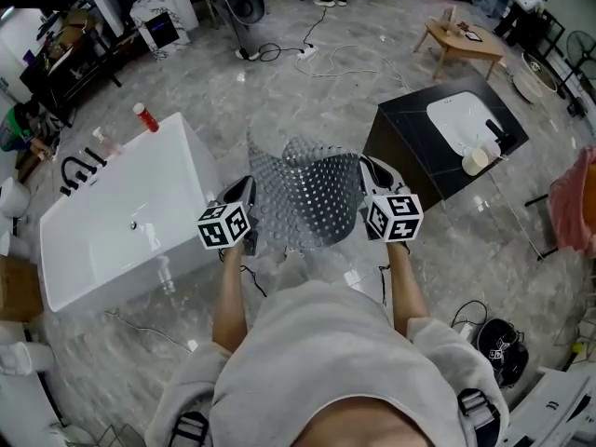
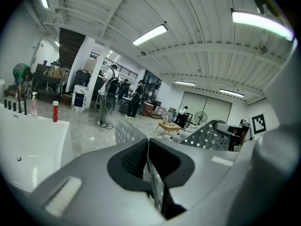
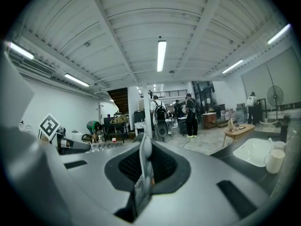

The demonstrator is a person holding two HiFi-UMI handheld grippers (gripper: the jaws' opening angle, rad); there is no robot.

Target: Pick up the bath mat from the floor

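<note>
Bath mat [image 1: 307, 194], translucent and patterned with rows of round holes, hangs clear of the floor [image 1: 307, 91] as a sagging sheet spanning the two tools. Left hand-held gripper [image 1: 245, 189]: jaws closed on the mat's left edge, which the left gripper view shows pinched as a thin strip between the pads. Right hand-held gripper [image 1: 370, 170]: jaws closed in the same way, clamping the mat's right edge. Both are held at about the same height in front of the person's grey top [image 1: 326, 361].

Surroundings: the floor is glossy grey marble-pattern tile, crossed by loose cables [image 1: 326, 59]. At the left, near the left hand-held gripper, stands a white bathtub [image 1: 186, 138] with a red bottle [image 1: 145, 116] and black tap fittings [image 1: 79, 170] on its rim. At the right stands a black worktop [image 1: 400, 128] with an inset white basin [image 1: 466, 119] and a pale cup [image 1: 475, 161] at the basin's near edge. Beyond it is a low wooden table [image 1: 458, 40], and a floor fan [image 1: 244, 3] stands near the top centre. A pink cloth [image 1: 573, 203] shows at the right edge. The gripper views add a white ribbed ceiling [image 3: 188, 41] with a strip light [image 3: 161, 55], and several standing people [image 3: 190, 112] at the far end of the room.
</note>
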